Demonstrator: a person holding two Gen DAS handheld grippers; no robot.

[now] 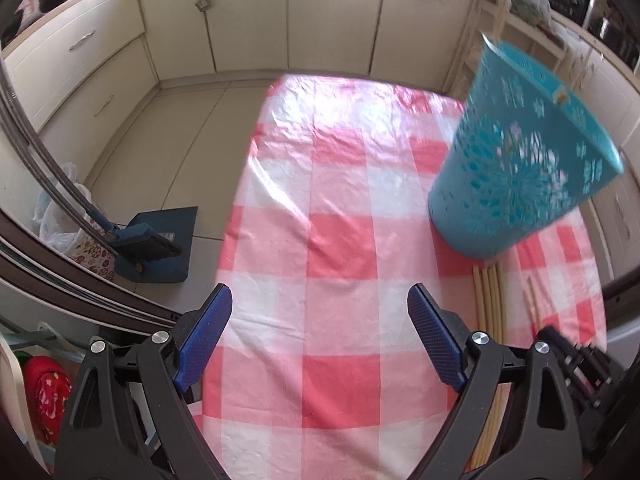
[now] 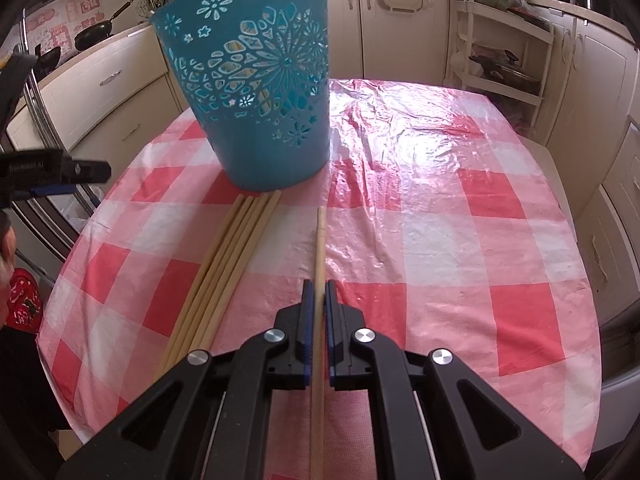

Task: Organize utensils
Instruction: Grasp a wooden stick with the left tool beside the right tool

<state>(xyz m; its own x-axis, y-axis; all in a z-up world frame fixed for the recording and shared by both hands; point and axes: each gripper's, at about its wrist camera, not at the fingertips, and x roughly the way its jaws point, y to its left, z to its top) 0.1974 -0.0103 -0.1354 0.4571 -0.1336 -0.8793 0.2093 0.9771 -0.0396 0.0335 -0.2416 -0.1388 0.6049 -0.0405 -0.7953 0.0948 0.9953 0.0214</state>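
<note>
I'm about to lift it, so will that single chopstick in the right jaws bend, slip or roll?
The chopstick looks like stiff, straight wood, so it probably won't flex. It is thin and likely light. The right gripper clamps it partway along, so the long front end might swing. Round and smooth, it could roll on the glossy tablecloth if released.

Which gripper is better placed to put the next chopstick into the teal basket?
Right. The right gripper is already shut on a single chopstick that points at the teal basket. The left gripper is open and empty over the checked tablecloth.
</note>
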